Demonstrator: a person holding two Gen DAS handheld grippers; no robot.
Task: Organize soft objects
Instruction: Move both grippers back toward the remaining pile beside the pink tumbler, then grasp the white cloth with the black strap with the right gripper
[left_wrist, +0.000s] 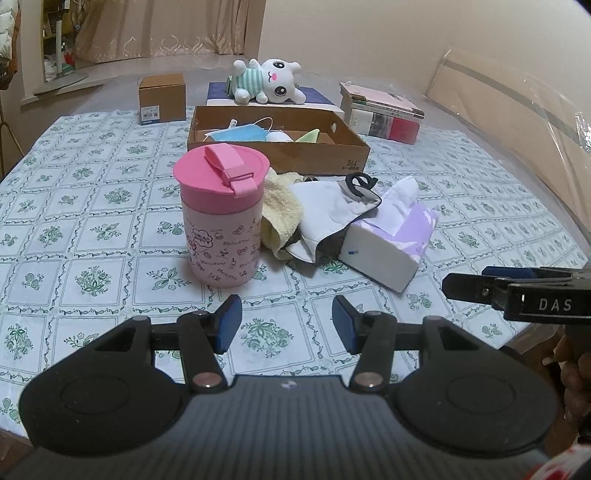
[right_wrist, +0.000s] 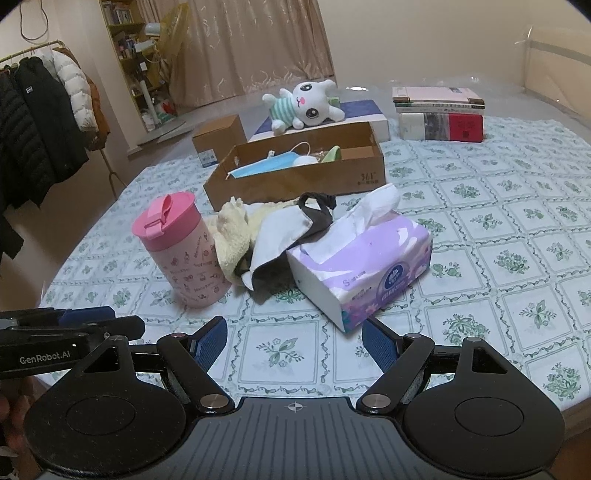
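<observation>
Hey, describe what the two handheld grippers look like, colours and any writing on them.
Both are matte black: round hinge discs, silver pivot bolts, ribbed dark grey base, blue textured finger pads. The left gripper reads "GenRobot.AI" on its side; the right gripper shows "DAS".

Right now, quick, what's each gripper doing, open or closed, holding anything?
Left gripper: open, holding nothing.
Right gripper: open, holding nothing.

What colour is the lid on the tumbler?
Pink, on a paler pink printed tumbler; the lid shows best in the left wrist view.
</observation>
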